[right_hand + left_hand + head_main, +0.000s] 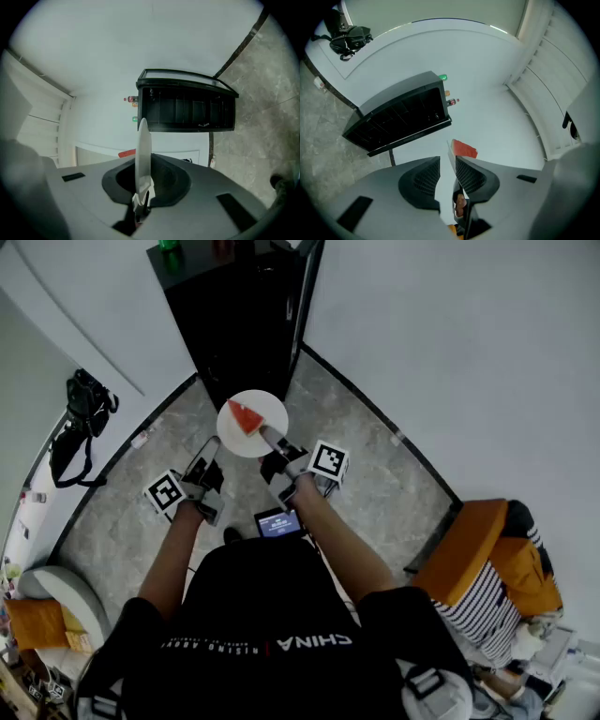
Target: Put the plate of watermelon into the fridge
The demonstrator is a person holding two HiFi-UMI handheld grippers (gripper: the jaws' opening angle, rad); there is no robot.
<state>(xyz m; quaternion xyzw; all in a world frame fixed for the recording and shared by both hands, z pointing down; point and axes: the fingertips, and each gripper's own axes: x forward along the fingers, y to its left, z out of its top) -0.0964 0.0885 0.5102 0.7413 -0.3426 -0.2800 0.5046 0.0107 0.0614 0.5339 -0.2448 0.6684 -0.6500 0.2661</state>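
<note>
Two grippers, one plate (236, 439), held in front of the open fridge (239, 334): my right gripper (143, 161) clamps its rim, my left gripper (446, 161) stands part-open around it, so any tilt could slide the watermelon (246, 415) off.

The head view looks steeply down from above the person. Both gripper views look level and forward from much lower, and share with it the black fridge (246, 329) ahead.

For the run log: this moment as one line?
held: white round plate with red watermelon wedge | right gripper shut on plate | left gripper open at rim | black fridge ahead
</note>
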